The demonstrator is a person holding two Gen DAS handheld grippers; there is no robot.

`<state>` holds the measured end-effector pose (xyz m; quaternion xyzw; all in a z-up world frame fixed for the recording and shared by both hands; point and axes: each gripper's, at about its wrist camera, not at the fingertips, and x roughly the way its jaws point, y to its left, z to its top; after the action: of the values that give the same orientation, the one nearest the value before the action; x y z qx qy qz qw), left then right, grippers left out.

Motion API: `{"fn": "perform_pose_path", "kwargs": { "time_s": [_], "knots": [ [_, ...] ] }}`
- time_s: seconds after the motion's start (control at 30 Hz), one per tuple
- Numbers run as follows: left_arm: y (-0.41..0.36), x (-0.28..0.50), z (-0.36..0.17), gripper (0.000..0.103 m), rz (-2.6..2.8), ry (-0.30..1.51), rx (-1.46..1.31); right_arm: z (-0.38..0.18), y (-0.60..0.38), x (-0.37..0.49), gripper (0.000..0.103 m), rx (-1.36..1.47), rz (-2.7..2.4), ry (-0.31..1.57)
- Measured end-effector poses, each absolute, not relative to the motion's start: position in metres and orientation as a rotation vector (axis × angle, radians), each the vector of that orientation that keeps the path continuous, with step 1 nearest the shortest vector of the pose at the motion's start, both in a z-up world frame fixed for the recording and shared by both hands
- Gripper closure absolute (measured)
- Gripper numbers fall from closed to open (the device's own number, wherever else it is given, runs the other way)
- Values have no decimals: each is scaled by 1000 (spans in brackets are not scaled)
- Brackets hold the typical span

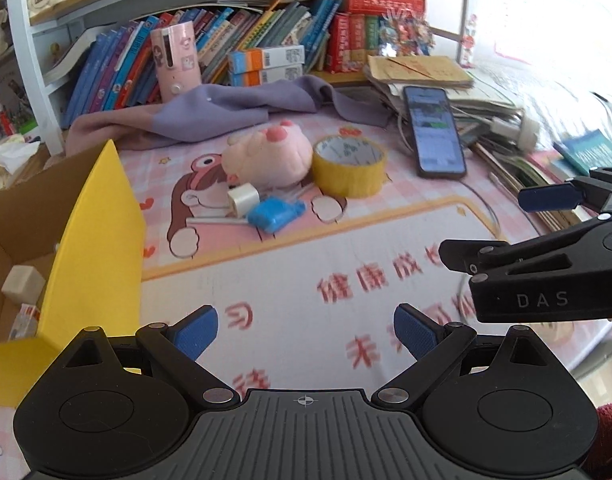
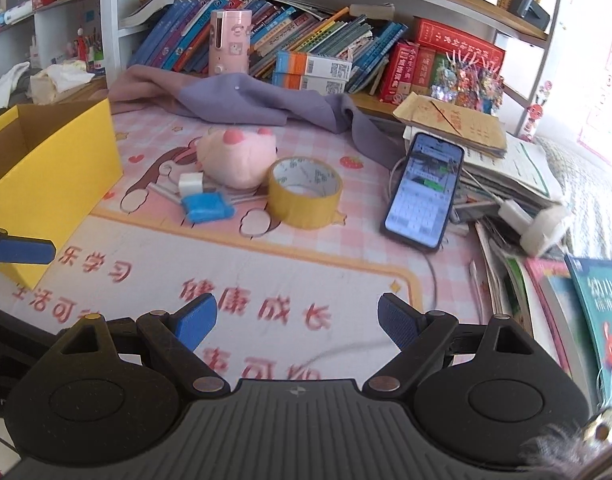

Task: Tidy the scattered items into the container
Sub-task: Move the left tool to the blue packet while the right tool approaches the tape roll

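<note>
A yellow cardboard box (image 1: 93, 248) (image 2: 53, 172) stands open at the left of the desk mat, with small items inside. Near the mat's middle lie a pink plush toy (image 1: 265, 156) (image 2: 237, 156), a yellow tape roll (image 1: 348, 164) (image 2: 303, 190), a small white tape roll (image 1: 243, 200) (image 2: 190, 184) and a blue packet (image 1: 275, 214) (image 2: 205, 206). My left gripper (image 1: 306, 330) stands open and empty over the mat's printed text. My right gripper (image 2: 295, 320) is open and empty too, well short of the items. In the left wrist view it (image 1: 502, 224) shows at the right.
A lit phone (image 1: 434, 132) (image 2: 424, 190) lies on its cable beside a paper stack (image 2: 502, 168). A purple cloth (image 1: 241, 104) (image 2: 257, 100) is bunched behind the toy. Books and a pink canister (image 2: 229, 42) fill the shelf behind.
</note>
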<state>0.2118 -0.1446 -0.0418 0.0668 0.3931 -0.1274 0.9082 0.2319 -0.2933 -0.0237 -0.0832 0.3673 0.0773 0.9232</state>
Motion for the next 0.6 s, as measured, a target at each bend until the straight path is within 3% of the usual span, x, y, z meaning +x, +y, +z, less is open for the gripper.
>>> {"fn": "perform_pose_path", "kwargs": {
  "time_s": [0.33, 0.6],
  "knots": [
    [-166, 260, -47, 9, -147, 793, 132, -29, -321, 300, 16, -137, 259, 743],
    [-174, 304, -64, 23, -86, 811, 118, -39, -322, 360, 16, -150, 321, 753]
  ]
}}
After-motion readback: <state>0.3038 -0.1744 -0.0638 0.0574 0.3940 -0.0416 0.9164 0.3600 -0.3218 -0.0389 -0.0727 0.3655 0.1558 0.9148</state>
